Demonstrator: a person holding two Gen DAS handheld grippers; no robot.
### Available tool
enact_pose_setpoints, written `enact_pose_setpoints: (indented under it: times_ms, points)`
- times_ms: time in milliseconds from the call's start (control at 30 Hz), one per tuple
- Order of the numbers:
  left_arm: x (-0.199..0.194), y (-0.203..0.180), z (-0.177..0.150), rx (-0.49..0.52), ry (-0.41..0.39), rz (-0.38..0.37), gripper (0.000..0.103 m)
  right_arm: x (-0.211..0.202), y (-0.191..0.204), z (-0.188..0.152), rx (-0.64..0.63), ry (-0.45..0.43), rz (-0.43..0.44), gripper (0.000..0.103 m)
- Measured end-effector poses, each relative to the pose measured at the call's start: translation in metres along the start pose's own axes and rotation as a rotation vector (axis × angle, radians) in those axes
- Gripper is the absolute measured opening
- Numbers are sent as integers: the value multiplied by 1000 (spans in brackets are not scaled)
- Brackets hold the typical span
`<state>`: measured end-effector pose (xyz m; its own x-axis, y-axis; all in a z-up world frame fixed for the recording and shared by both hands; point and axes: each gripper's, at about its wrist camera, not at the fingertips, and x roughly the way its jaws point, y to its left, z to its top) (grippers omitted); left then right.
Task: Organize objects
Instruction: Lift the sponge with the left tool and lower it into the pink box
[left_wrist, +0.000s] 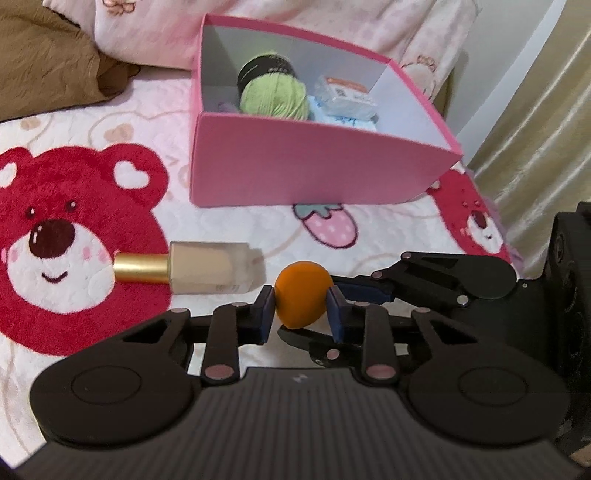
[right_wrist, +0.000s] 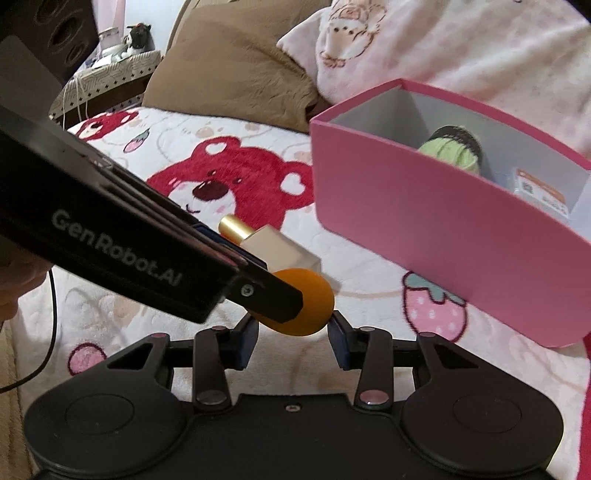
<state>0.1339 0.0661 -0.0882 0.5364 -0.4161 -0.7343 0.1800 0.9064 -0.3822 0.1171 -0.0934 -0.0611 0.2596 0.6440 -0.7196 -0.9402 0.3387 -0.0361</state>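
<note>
orange sponge pinched between my left tongs, right tongs spread around it

nearest to me, my left tongs (left_wrist: 301, 304) were clamped on the orange makeup sponge (left_wrist: 302, 298), a blue pad pressed to each side of it, just above the bedspread (left_wrist: 155, 369). in the right wrist view that same sponge (right_wrist: 314, 306) sat ahead of my right tongs (right_wrist: 293, 341), whose pads stood apart on either side. the left pad looked clear of it; the right pad tip was at its edge, and i could not tell if it touched. the left tongs crossed that view from the upper left, their black finger lying over the sponge.

just beyond the sponge, to its left in the left wrist view, a foundation bottle (left_wrist: 207, 267) lay on its side on the bedspread, its gold cap (left_wrist: 140, 267) pointing left onto a red bear print (left_wrist: 74, 229). a pink strawberry print (left_wrist: 332, 227) showed a little farther on.

past that sat the pink box (left_wrist: 314, 166), open at the top with white inner walls. inside it i saw a ball of green yarn (left_wrist: 275, 98) with a dark band, and beside it on the right a clear wrapped packet (left_wrist: 347, 98) resting on something pale blue.

farthest back, a brown pillow (right_wrist: 236, 74) and a pink patterned blanket (right_wrist: 461, 44) lay behind the box.
</note>
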Motion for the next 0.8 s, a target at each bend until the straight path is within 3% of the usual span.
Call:
enact_pose_setpoints:
  times_ms: [267, 500, 800]
  points:
    - [-21, -14, 8, 4, -87, -40, 29, -23, -12, 6, 3, -30, -50, 46]
    - [-29, -33, 21, 11, -96, -75, 29, -50, -18, 19, -19, -78, -69, 46]
    - [-47, -67, 51, 52, -100, -30, 29, -81, -29, 47, -41, -118, -121, 46]
